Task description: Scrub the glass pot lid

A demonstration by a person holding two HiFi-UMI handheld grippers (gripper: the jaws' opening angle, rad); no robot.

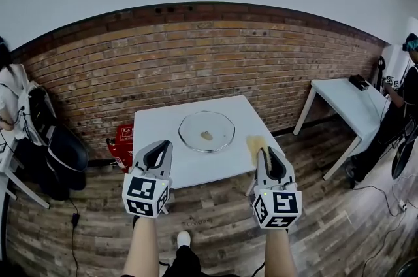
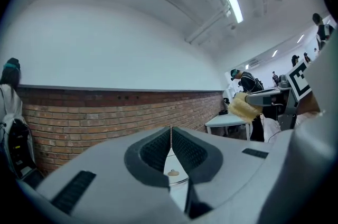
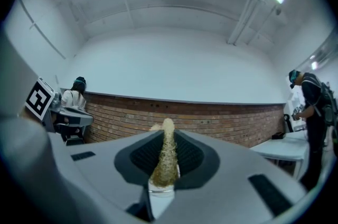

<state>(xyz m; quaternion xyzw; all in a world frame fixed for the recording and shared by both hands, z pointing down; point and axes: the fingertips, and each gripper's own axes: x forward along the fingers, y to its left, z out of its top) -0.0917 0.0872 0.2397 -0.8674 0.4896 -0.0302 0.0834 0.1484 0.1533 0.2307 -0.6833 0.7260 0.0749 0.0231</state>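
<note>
Head view: glass pot lid (image 1: 206, 130) lies flat mid-frame on the white counter (image 1: 157, 129), small knob (image 1: 206, 135) at its centre. We've got the left gripper (image 1: 163, 145) at lower left and the right gripper (image 1: 264, 151) at lower right w/ a yellow sponge (image 1: 255, 142) sticking out front. Left gripper view: jaws pressed together, nothing btwn them, lid peeking thru just below. Right gripper view: jaws pinching the sponge, which pokes up past the tips.
</note>
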